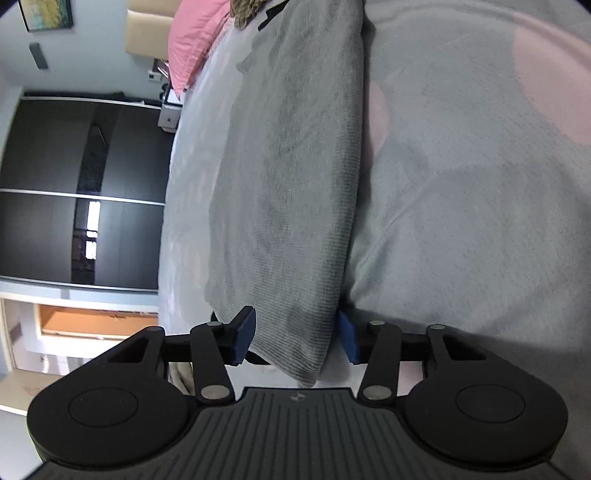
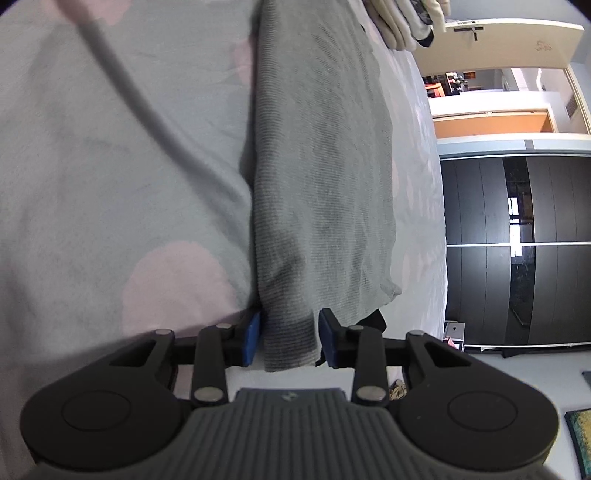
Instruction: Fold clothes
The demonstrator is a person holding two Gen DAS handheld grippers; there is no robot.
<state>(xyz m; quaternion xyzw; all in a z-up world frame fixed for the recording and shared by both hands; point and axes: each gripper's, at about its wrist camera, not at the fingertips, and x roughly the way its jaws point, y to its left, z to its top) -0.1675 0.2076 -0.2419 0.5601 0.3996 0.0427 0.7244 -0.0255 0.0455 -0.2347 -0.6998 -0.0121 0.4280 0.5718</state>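
A grey ribbed knit garment [image 1: 288, 177] lies stretched along the bed, folded lengthwise. My left gripper [image 1: 297, 338] is open, its blue pads [image 1: 245, 336] on either side of one end of the garment, which hangs between them. In the right wrist view the same garment [image 2: 317, 158] runs away from me. My right gripper [image 2: 288, 343] is open, its blue pads [image 2: 253, 341] straddling the ribbed hem end. I cannot tell whether any pad touches the cloth.
The bed has a pale grey sheet with pink patches [image 1: 480, 147]. Pink pillows [image 1: 192, 44] and a beige headboard [image 1: 147, 33] lie beyond. A dark sliding wardrobe [image 2: 517, 251] faces the bed. Stacked pale clothes [image 2: 402, 22] sit at the bed's far end. A dark cable [image 2: 122, 85] crosses the sheet.
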